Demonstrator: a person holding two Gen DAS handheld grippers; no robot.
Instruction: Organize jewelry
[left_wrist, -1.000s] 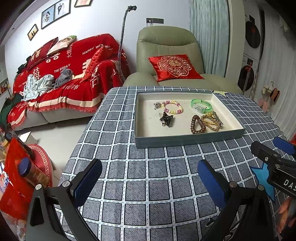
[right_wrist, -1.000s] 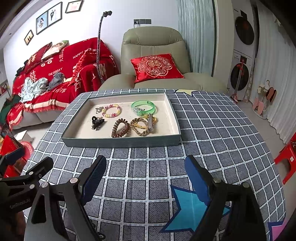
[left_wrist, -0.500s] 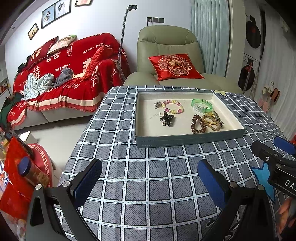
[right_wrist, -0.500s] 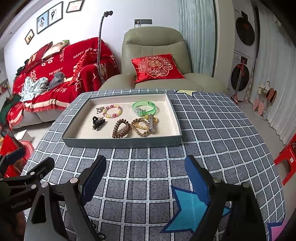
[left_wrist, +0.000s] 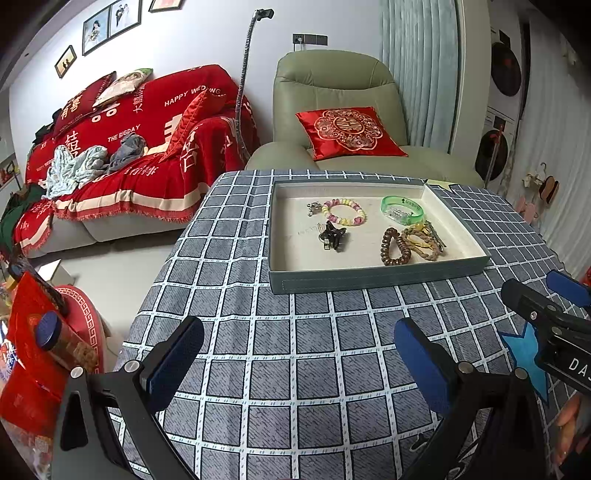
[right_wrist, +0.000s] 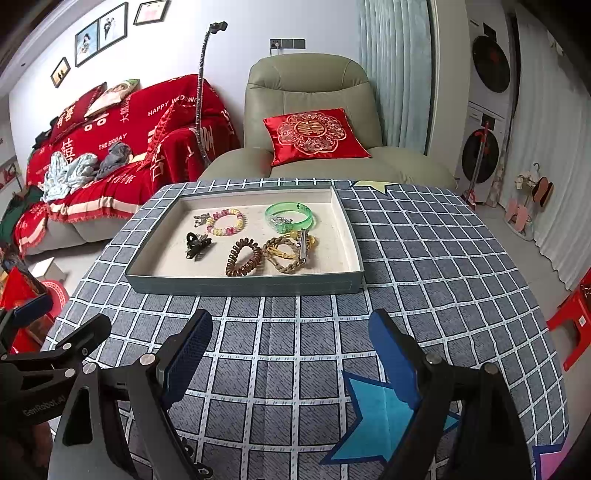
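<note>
A grey-green tray (left_wrist: 369, 284) (right_wrist: 243, 286) sits on the checked tablecloth. In it lie a pink and yellow bead bracelet (left_wrist: 344, 211) (right_wrist: 226, 221), a green bangle (left_wrist: 402, 210) (right_wrist: 289, 217), a black hair claw (left_wrist: 331, 235) (right_wrist: 197, 243), a brown coil hair tie (left_wrist: 395, 252) (right_wrist: 243, 257) and a braided bracelet with a silver clip (left_wrist: 423, 238) (right_wrist: 290, 249). My left gripper (left_wrist: 299, 347) is open and empty, short of the tray's front wall. My right gripper (right_wrist: 291, 343) is open and empty, also in front of the tray.
The table (right_wrist: 443, 258) has blue star patches near its front right (right_wrist: 384, 410). A green armchair with a red cushion (right_wrist: 314, 133) stands behind it, a red-covered sofa (left_wrist: 140, 125) at the back left. A red stool (right_wrist: 572, 325) is right of the table.
The tray has shifted very slightly in both views, so both grippers have drifted a touch. Both stay open and empty.
</note>
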